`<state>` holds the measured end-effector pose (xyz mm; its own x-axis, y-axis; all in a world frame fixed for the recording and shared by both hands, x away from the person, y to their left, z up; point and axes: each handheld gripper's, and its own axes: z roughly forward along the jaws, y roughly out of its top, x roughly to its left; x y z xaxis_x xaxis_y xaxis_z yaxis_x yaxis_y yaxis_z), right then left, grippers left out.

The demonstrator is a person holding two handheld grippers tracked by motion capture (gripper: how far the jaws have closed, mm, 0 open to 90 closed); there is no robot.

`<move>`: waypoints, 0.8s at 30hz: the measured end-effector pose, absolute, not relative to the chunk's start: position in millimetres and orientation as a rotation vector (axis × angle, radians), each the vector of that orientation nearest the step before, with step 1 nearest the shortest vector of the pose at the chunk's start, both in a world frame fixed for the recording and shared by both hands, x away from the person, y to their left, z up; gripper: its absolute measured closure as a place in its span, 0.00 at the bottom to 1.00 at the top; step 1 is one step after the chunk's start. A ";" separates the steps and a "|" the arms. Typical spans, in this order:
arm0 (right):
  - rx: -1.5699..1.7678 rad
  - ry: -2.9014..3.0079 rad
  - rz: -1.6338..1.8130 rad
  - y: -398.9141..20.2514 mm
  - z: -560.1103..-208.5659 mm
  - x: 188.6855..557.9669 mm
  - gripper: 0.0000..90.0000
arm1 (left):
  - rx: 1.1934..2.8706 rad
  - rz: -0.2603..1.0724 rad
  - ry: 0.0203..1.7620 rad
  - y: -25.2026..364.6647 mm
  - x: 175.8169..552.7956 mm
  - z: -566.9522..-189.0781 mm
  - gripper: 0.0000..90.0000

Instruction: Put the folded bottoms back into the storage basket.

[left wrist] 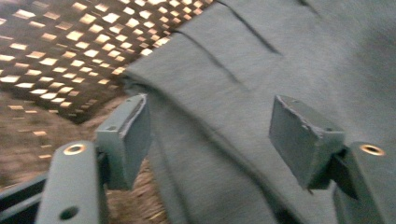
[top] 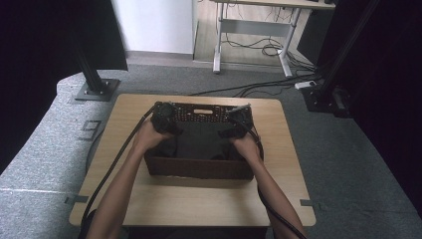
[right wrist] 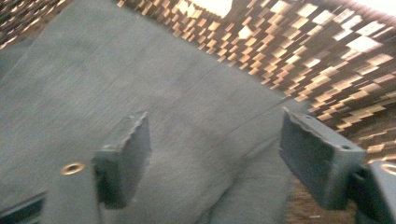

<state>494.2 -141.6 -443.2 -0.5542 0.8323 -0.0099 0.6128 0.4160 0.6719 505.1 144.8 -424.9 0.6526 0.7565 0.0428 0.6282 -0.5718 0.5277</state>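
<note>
My left gripper (left wrist: 210,140) had its jaws parted, the pads standing well apart with nothing pressed between them; the dark grey cloth (left wrist: 261,84) lay just beyond and beneath my fingertips, its folded edge running past the left pad (left wrist: 128,135) and its creases crossing the gap toward the right one. Off to the left of that gripper, past the cloth's corner, was the woven wall of the basket (left wrist: 56,46), light showing through its weave. My right gripper (right wrist: 217,158) was likewise released — both pads clear of the fabric, the cloth (right wrist: 140,93) spread flat under and ahead of them, and the basket's wicker side (right wrist: 317,56) rising just past my right pad (right wrist: 317,158). From the high view, both of my hands were down inside the brown basket (top: 199,168), which sat on the wooden table (top: 199,204): the left gripper (top: 163,118) near the far left corner, the right gripper (top: 238,123) near the far right corner, and the cloth (top: 199,139) lying between them on the basket's floor — inside the walls, not hanging over the rim. Black cables (top: 117,159) trailed back from each gripper along my forearms. Whether my fingertips brushed the cloth's surface I could not tell, since both gripper views were blurred.
</note>
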 end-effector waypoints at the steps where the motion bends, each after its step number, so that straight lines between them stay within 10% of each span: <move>1: 1.222 2.317 0.884 -142.4 -439.2 492.9 0.24 | 2.388 0.368 1.079 146.7 504.5 -422.5 0.30; 24: 1.098 2.349 1.052 -171.3 -418.5 460.6 0.02 | 2.324 0.462 0.904 163.2 462.0 -398.5 0.05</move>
<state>460.6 -171.3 -418.5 -0.6424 0.7664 0.0039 0.5133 0.4265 0.7448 462.0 163.2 -398.5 0.7079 0.6990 0.1012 0.4919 -0.5908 0.6395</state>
